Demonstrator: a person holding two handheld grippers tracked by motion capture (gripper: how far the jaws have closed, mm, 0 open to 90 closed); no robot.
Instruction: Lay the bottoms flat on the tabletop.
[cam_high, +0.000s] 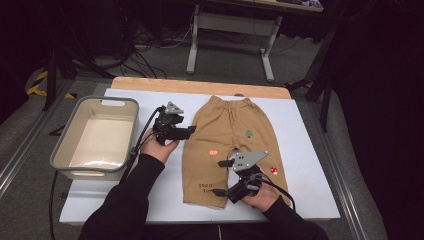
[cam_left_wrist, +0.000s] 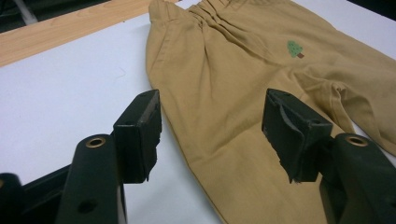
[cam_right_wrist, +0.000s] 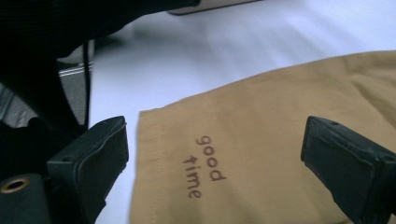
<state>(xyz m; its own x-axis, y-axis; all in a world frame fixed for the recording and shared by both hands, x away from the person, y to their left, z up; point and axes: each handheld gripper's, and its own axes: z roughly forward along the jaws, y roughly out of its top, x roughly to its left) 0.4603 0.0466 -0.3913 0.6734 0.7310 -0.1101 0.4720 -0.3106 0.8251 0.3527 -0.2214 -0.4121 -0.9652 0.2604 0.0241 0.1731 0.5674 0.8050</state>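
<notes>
From the high view, tan cotton child's trousers (cam_high: 230, 145) lie flat on the white table sheet (cam_high: 305, 150), waistband far, legs toward the person.

Left gripper (cam_left_wrist: 212, 135): jaws wide, straddling the trousers' outer seam.

Right gripper (cam_right_wrist: 215, 163): jaws wide, empty, flanking the printed hem.

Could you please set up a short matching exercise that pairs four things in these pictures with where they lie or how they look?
Things:
1. trousers
2. tub
3. left hand-held gripper
4. right hand-held gripper

Places or states:
A. jaws open over the hem printed "good time"
B. spread flat on the white sheet, waistband at the far end
C. jaws open over the trousers' side edge below the waistband
D. grey-rimmed, nothing in it, left of the trousers

Pairs: 1-B, 2-D, 3-C, 4-A
</notes>
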